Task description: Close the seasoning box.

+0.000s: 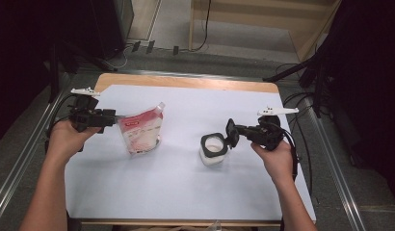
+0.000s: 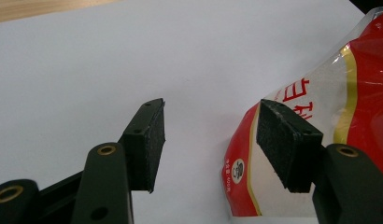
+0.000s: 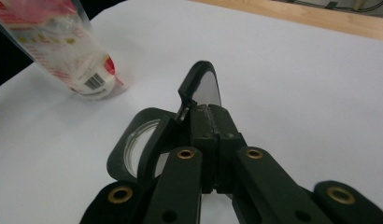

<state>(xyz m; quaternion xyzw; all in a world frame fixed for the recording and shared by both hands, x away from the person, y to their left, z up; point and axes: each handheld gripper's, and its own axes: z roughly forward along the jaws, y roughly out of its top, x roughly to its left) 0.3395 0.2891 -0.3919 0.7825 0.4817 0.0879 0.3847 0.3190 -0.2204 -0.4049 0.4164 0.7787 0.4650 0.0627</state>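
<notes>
From above, the left gripper [image 1: 111, 115] sits at the top left edge of the pouch [image 1: 140, 132], a red and white bag standing upright on the white sheet [image 1: 176, 192] that covers the table [image 1: 186, 83]. The left gripper view settles the grip: the jaws stand apart, bare sheet between the two pads [image 2: 152, 140], and the pouch [image 2: 348, 93] lies behind the right-hand pad, so nothing is pinched and the tool is released; whether that pad brushes the film I cannot tell. That view also brings up the red print and the yellow band on the pouch, lost from the high camera. Over on the right, the right gripper [image 1: 232, 133] is at the hinged black lid [image 1: 230, 132] of the jar [image 1: 213, 150], which stands right of centre, well apart from the pouch. The high view shows the white contents and the lid tipped up at the jar's right rim. The right gripper view shows the pads [image 3: 208, 126] pressed tight together at the lid's edge [image 3: 201, 86], clenched, though whether the lid's tab is nipped between them I cannot tell. It also shows the jar's black rim [image 3: 129, 149] just below left of the jaws, and the barcode low on the pouch [image 3: 63, 51].
</notes>
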